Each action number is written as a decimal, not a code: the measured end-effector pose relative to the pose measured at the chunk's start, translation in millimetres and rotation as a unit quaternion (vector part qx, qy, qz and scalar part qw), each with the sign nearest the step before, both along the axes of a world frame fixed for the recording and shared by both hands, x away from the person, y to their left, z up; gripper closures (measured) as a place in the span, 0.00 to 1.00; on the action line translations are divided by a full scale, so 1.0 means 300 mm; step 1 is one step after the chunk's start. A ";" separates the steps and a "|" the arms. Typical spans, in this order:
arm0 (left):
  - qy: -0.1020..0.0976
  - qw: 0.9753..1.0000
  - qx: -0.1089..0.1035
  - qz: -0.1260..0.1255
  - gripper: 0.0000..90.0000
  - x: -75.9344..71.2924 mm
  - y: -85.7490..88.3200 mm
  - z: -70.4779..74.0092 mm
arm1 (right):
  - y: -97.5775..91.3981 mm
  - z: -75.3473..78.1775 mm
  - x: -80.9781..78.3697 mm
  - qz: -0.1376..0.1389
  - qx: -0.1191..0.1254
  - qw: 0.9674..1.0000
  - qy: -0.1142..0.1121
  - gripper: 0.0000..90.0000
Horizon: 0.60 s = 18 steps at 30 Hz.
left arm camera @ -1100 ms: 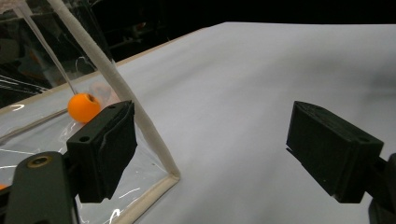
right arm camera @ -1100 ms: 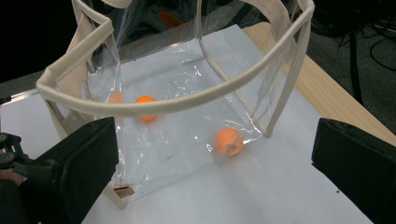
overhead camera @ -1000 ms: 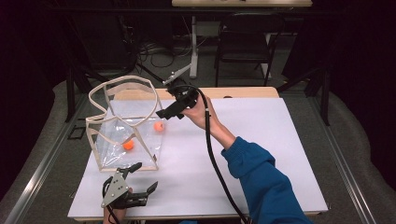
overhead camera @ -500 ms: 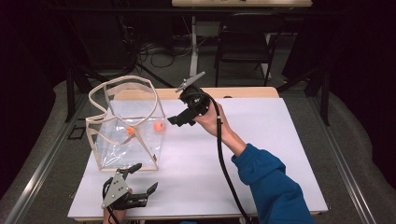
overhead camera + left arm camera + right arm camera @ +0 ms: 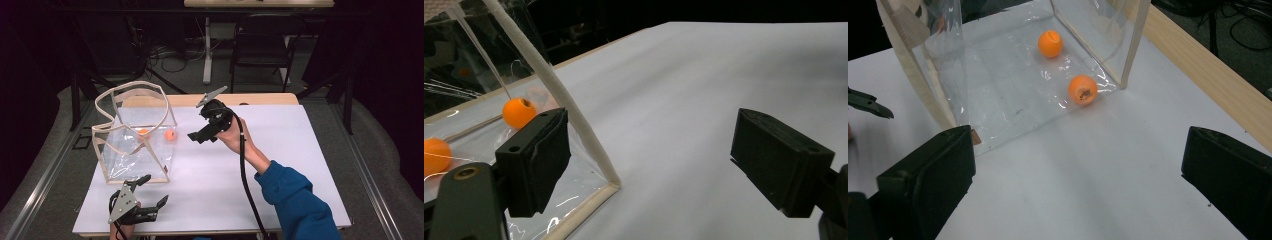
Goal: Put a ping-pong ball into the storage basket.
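A clear plastic bag (image 5: 131,150) with a stiff beige rim stands open on the left of the white table. Two orange balls (image 5: 143,132) (image 5: 170,135) lie on its floor. In the right gripper view these balls (image 5: 1050,43) (image 5: 1083,90) rest inside the bag's near corner. My right gripper (image 5: 200,132) hovers just right of the bag, tilted toward it, open and empty (image 5: 1078,145). My left gripper (image 5: 156,189) rests by the table's front edge below the bag, open and empty (image 5: 651,130), with the bag's beige corner (image 5: 574,125) beside one jaw.
The white table top (image 5: 280,150) stretches bare to the right of the bag. A wooden strip (image 5: 260,99) runs along its far edge. A folding chair (image 5: 260,45) and cables stand on the floor beyond.
My right gripper has drawn back to the right, away from the bag's opening. One ball has rolled farther back inside the bag. The left gripper has stayed put.
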<state>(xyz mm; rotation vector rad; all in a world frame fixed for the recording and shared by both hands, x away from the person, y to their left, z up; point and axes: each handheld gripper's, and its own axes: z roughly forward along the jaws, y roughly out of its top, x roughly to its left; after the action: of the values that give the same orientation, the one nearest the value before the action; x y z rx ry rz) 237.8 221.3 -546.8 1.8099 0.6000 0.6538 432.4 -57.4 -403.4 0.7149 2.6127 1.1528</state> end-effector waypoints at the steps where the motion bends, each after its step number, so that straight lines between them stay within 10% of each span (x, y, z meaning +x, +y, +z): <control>1: 0.001 1.000 0.000 0.000 0.17 0.000 0.000 0.000 | -0.005 -0.002 -0.006 0.001 -0.001 1.000 -0.001 0.00; 18: 0.002 1.000 -0.002 0.003 0.17 -0.002 0.003 -0.001 | -0.108 -0.067 -0.062 -0.007 -0.002 1.000 -0.003 0.00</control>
<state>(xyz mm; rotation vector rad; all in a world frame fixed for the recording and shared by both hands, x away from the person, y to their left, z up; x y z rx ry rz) 237.1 222.1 -547.1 1.8073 0.6092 0.6526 413.8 -89.8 -423.6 0.7279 2.5997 1.1444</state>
